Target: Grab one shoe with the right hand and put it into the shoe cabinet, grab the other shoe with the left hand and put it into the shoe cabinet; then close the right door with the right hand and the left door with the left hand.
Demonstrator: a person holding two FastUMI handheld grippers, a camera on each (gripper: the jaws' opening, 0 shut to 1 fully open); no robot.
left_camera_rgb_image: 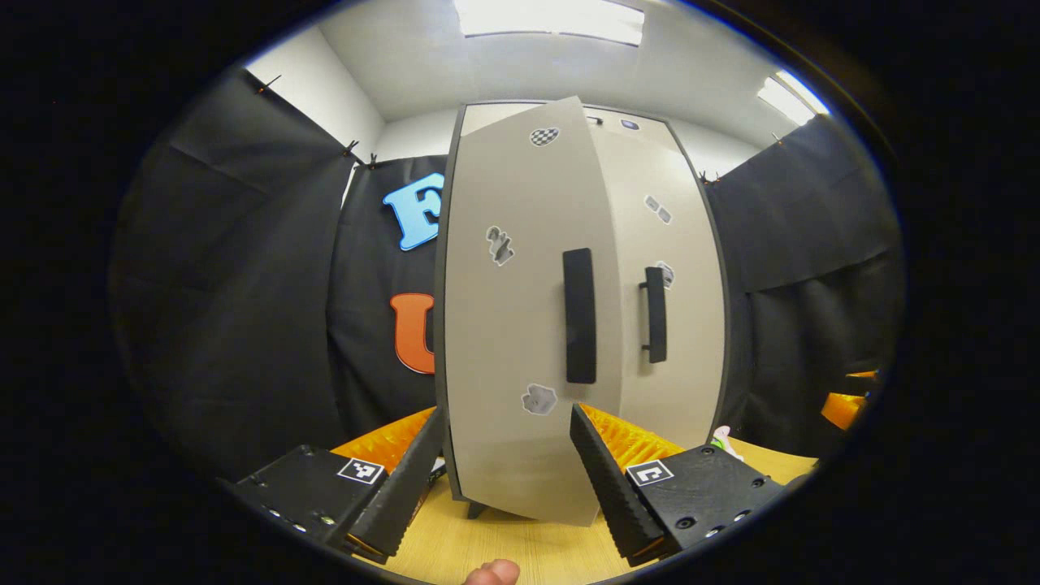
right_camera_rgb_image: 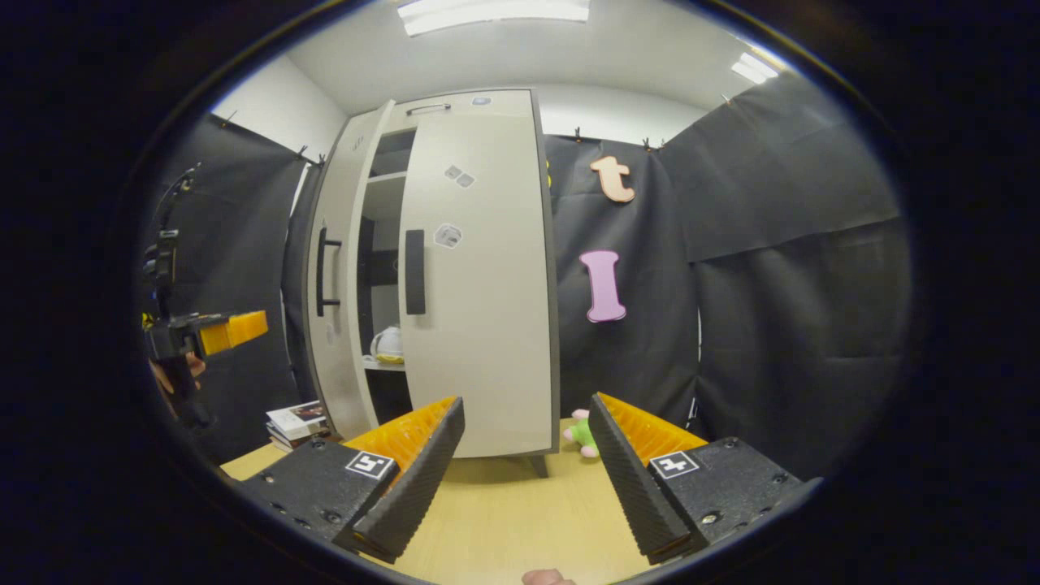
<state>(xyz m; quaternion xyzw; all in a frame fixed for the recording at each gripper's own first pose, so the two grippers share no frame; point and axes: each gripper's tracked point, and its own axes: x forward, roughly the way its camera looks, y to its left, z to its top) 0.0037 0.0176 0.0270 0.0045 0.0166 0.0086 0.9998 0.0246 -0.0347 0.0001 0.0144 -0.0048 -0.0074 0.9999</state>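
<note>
In the left gripper view the left gripper [left_camera_rgb_image: 504, 463] hangs released just in front of the shoe cabinet [left_camera_rgb_image: 682, 244], its two fingers spread wide with nothing between them, above the pale wooden table [left_camera_rgb_image: 504, 544] on which the cabinet stands. A fingertip [left_camera_rgb_image: 491, 573] shows at the very bottom edge, nearer than the cabinet. The cabinet's left door [left_camera_rgb_image: 520, 325] stands slightly ajar, its free edge swung out toward the camera, and its black handle [left_camera_rgb_image: 579, 315] sits just above the gap between the fingers. Behind that edge the right door [left_camera_rgb_image: 686, 325] lies flush and closed, with its own black handle [left_camera_rgb_image: 655, 314]

In the right gripper view the right gripper [right_camera_rgb_image: 524, 463] is likewise released, fingers wide apart and empty, held a little back from the cabinet's front. A small pink and green plush toy [right_camera_rgb_image: 581, 432] lies on the table by the cabinet's right foot. A stack of books [right_camera_rgb_image: 296, 422] lies on the table to the left of the cabinet. Through the gap left by the open door a white shoe [right_camera_rgb_image: 388, 344] rests on a shelf [right_camera_rgb_image: 382, 366] inside the cabinet. Left of the cabinet, the other gripper is seen in a hand [right_camera_rgb_image: 175, 378]
</note>
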